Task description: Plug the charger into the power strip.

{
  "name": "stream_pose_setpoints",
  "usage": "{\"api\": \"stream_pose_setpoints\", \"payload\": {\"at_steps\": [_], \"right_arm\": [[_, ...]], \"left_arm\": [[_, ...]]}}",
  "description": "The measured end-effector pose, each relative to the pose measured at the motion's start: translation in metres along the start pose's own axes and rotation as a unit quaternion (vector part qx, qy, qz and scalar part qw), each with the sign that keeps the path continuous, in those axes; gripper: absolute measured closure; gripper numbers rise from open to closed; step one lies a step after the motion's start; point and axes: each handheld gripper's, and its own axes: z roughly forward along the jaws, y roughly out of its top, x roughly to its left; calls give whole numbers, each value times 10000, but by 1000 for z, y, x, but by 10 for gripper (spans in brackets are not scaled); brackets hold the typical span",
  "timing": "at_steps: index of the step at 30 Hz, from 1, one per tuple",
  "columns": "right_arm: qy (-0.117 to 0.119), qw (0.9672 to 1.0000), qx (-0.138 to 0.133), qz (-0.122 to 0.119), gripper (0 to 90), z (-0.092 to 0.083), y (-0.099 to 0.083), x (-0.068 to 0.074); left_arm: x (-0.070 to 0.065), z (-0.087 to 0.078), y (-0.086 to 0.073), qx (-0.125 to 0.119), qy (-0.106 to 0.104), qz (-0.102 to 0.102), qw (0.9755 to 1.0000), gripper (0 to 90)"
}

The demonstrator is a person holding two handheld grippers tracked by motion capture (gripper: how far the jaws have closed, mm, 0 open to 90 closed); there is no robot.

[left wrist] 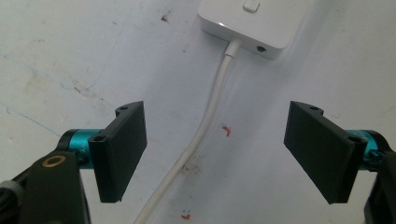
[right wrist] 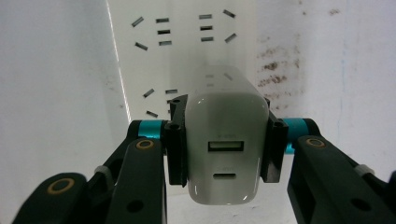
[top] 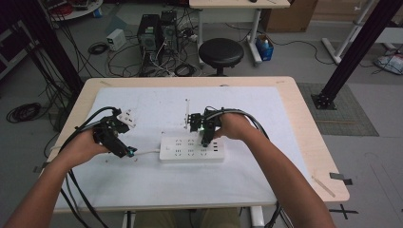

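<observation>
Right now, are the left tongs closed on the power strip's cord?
No: the left tongs stand wide open, with the white cord running untouched between the jaws.

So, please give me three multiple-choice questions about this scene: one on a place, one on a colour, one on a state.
1. Where does the power strip lie?
A. on the floor
B. on the table, between the two grippers
C. on the stool

2. What colour is the charger?
A. white
B. red
C. black

3. How is the left gripper?
A. shut on the cable
B. shut on nothing
C. open

Answers: 1 B, the high view shows it there. 2 A, the right gripper clamps a white body. 3 C, its jaws stand wide apart around the cable.
</observation>
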Motion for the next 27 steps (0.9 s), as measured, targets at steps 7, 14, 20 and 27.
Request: {"api": "stream_pose_setpoints", "payload": {"at_steps": [7, 14, 20, 27], "right_arm": [[22, 9999, 112, -125, 620, 3, 7, -1], [-18, 9994, 252, -216, 622, 12, 12, 0], [51, 9996, 256, -103, 623, 13, 11, -2], [127, 9994, 308, -27, 624, 13, 12, -3]], "left_arm": [[1, 4, -2, -24, -35, -32, 10000, 213], [2, 6, -4, -43, -45, -48, 10000, 213], [3, 6, -6, -24, -67, -44, 10000, 213], [2, 5, -5, -5, -59, -60, 10000, 213]]}}
